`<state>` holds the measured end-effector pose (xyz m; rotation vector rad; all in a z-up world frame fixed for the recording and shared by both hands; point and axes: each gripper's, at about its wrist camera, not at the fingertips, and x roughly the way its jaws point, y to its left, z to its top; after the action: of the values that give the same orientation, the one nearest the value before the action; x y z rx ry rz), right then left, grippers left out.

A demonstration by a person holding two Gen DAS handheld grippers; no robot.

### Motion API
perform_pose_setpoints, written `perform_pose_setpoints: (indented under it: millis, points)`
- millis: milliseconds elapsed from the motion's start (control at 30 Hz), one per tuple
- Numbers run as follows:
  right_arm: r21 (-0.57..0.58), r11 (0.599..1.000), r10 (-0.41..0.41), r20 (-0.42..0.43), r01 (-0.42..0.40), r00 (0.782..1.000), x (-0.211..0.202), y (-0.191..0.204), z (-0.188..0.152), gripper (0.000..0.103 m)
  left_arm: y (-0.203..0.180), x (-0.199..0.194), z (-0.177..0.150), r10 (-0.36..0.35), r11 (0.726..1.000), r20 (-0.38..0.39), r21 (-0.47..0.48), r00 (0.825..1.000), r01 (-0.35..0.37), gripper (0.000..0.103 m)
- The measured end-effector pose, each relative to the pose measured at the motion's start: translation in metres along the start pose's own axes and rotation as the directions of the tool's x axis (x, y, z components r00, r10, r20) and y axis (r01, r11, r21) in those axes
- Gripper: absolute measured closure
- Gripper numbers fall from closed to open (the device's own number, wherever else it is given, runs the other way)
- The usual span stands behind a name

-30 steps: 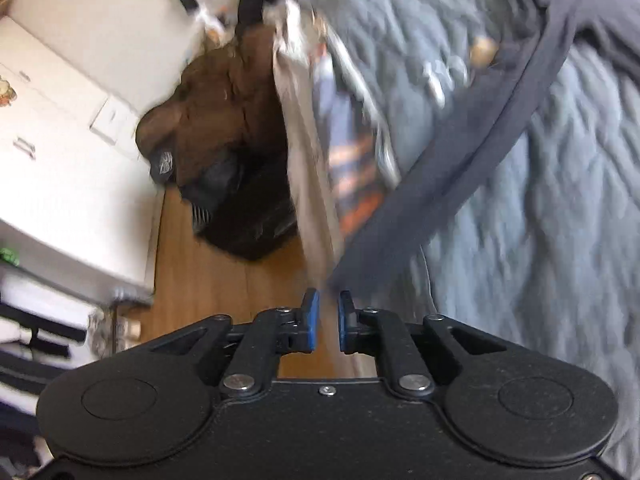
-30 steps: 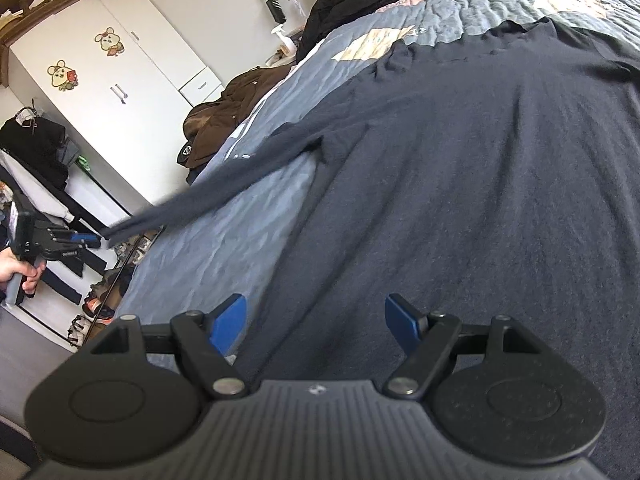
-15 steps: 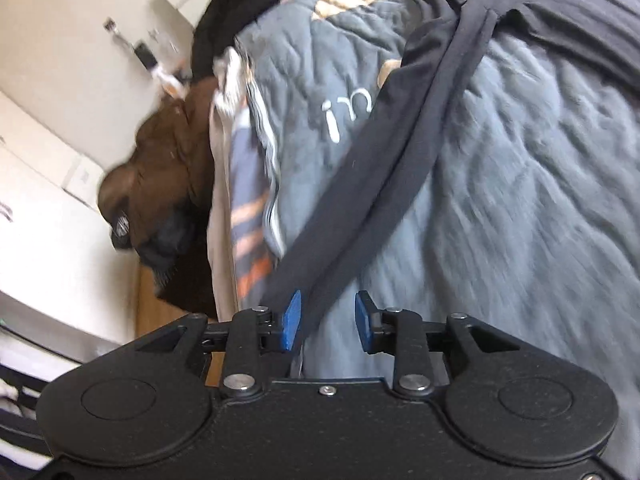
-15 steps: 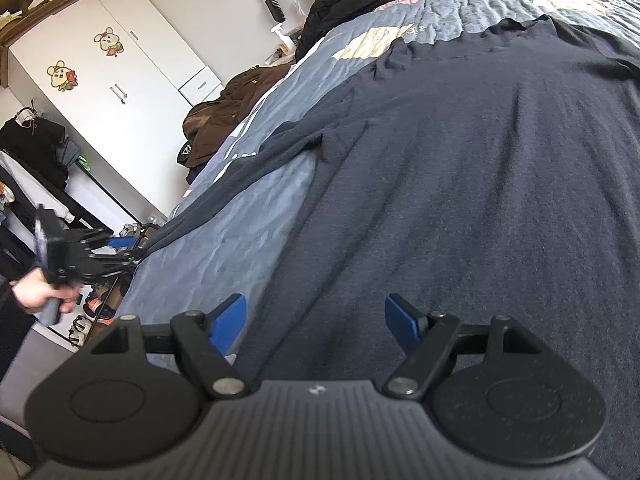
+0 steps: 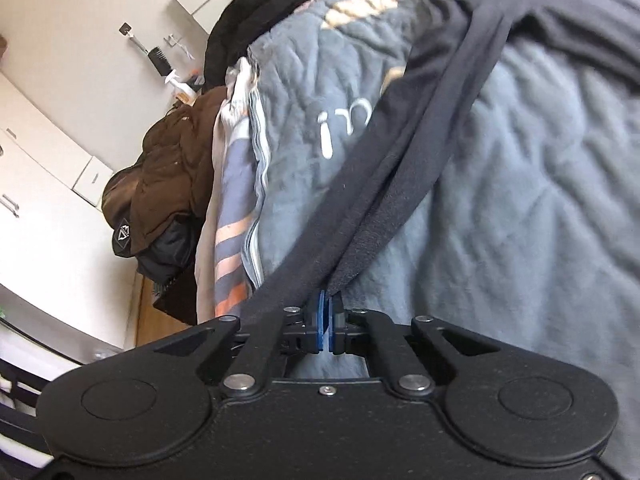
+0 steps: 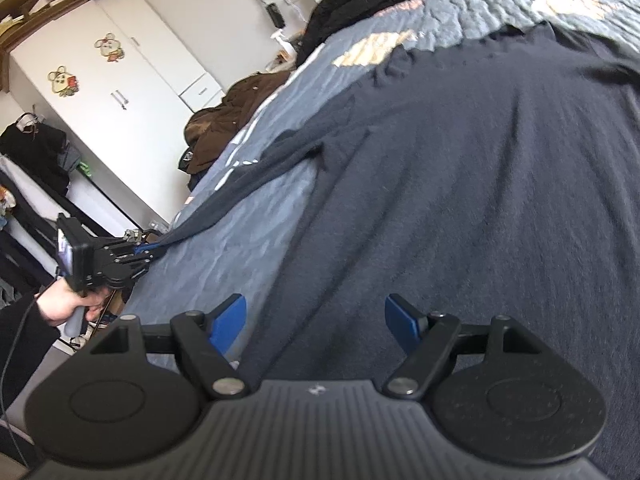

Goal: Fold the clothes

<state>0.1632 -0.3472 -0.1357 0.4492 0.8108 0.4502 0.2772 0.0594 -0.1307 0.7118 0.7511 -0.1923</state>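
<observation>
Navy long-sleeved shirt (image 6: 460, 200) lies spread on the bed (image 6: 256, 240), its sleeve (image 5: 400, 184) pinched in the closed left hand-held gripper (image 5: 327, 320) at the bed's edge, the right hand-held gripper (image 6: 316, 316) wide open and empty above the shirt; tugging could drag the shirt askew.

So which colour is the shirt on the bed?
Dark navy, plain; the shirt shows best in the right wrist view.

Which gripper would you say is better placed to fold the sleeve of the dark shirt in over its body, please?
Left. The left gripper is already shut on the end of the sleeve, which stretches out from the shirt across the bedspread. The right gripper hangs open over the shirt's body, holding nothing.
</observation>
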Motion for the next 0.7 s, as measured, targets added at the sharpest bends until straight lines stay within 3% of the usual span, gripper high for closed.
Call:
perform_pose_setpoints:
  millis: [133, 333, 467, 600, 633, 700]
  points:
    - [-0.069, 0.996, 0.056, 0.008, -0.056, 0.998, -0.004, 0.021, -0.001, 0.027, -0.001, -0.027, -0.009, -0.061, 0.996, 0.007, -0.063, 0.998, 0.062, 0.101]
    - [-0.126, 0.982, 0.137, -0.025, -0.139, 0.990, -0.005, 0.051, -0.007, 0.027, -0.027, -0.039, -0.033, -0.179, 0.984, -0.132, -0.005, 0.975, 0.180, 0.100]
    - [-0.144, 0.979, 0.138, -0.057, -0.145, 0.989, 0.000, 0.058, -0.010, 0.027, -0.009, -0.056, -0.039, -0.247, 0.966, -0.059, -0.087, 0.967, 0.242, 0.093]
    - [-0.130, 0.981, 0.134, -0.063, -0.142, 0.989, 0.005, 0.056, -0.011, 0.027, 0.030, -0.045, -0.022, -0.196, 0.958, -0.001, -0.216, 0.981, 0.191, 0.092]
    - [-0.129, 0.982, 0.131, -0.064, -0.138, 0.989, 0.005, 0.056, -0.012, 0.027, 0.038, -0.037, -0.014, -0.188, 0.958, -0.003, -0.222, 0.982, 0.183, 0.091]
    - [-0.128, 0.983, 0.122, -0.066, -0.129, 0.990, 0.006, 0.054, -0.013, 0.027, 0.047, -0.016, -0.002, -0.199, 0.956, -0.033, -0.226, 0.979, 0.187, 0.066]
